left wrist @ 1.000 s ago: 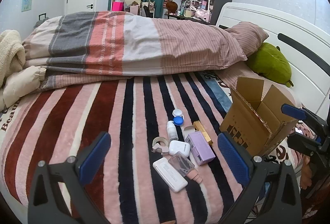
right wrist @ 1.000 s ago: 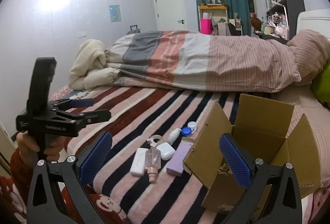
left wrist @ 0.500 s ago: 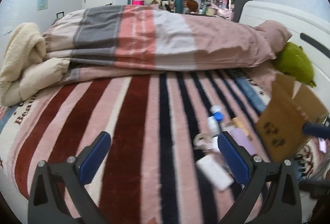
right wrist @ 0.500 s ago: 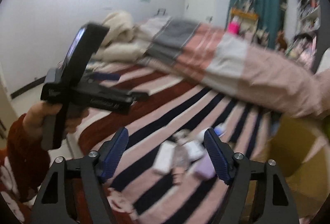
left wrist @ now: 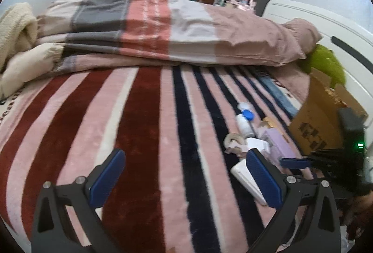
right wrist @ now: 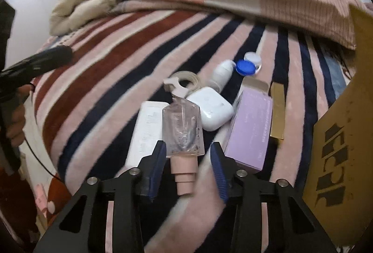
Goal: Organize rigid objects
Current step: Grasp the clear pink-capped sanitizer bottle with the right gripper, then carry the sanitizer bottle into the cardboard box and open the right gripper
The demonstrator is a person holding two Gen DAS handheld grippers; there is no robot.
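Note:
Several small items lie in a cluster on the striped blanket. In the right wrist view, my right gripper (right wrist: 188, 161) is open low over the blanket, its blue pads on either side of the pink cap of a clear bottle (right wrist: 183, 129), not clamped. Beside the bottle lie a flat white box (right wrist: 145, 129), a white earbud case (right wrist: 213, 110), a purple box (right wrist: 250, 134), a gold box (right wrist: 277, 110), a tape ring (right wrist: 185, 82), a white bottle (right wrist: 222, 73) and a blue-lidded lens case (right wrist: 247, 66). My left gripper (left wrist: 184, 175) is open and empty above the blanket, left of the cluster (left wrist: 254, 141).
An open cardboard box (right wrist: 338, 136) stands right of the items; it also shows in the left wrist view (left wrist: 319, 120). A folded striped duvet (left wrist: 151, 26) and a cream blanket (left wrist: 16, 26) lie across the far side. A green plush (left wrist: 326, 64) sits by the white headboard.
My right gripper has dropped down and forward to the clear bottle and narrowed its jaws around the cap. My left gripper has swung left, away from the cluster, and stayed wide open.

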